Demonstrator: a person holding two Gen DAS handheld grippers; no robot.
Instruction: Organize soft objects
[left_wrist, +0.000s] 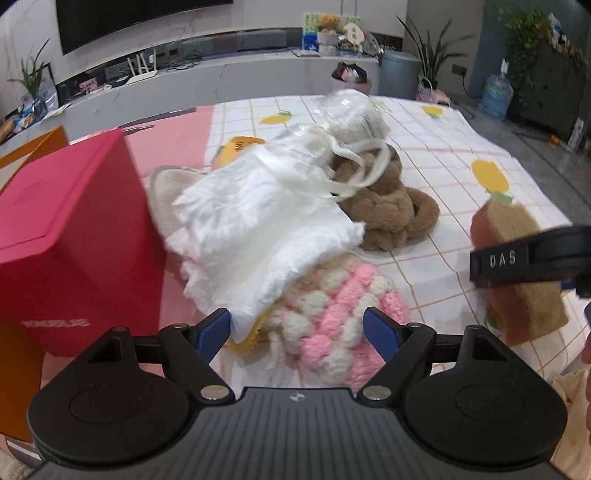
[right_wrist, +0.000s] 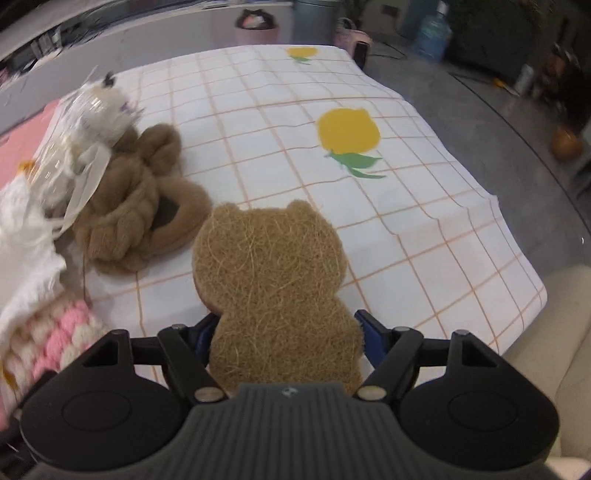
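Observation:
My right gripper (right_wrist: 288, 330) is shut on a brown bear-shaped sponge (right_wrist: 269, 269) and holds it above the checked tablecloth (right_wrist: 369, 221); the sponge also shows at the right of the left wrist view (left_wrist: 517, 254). My left gripper (left_wrist: 297, 328) is open and empty just in front of a pile: a white cloth (left_wrist: 258, 229) lying over a pink and cream knitted piece (left_wrist: 332, 325), a brown plush braid (left_wrist: 388, 206), and a clear bag of white yarn (left_wrist: 347, 118).
A red box (left_wrist: 74, 229) stands at the left beside an orange box (left_wrist: 22, 147). The table's right edge (right_wrist: 517, 266) drops to a grey floor. A bin and plants stand beyond the table.

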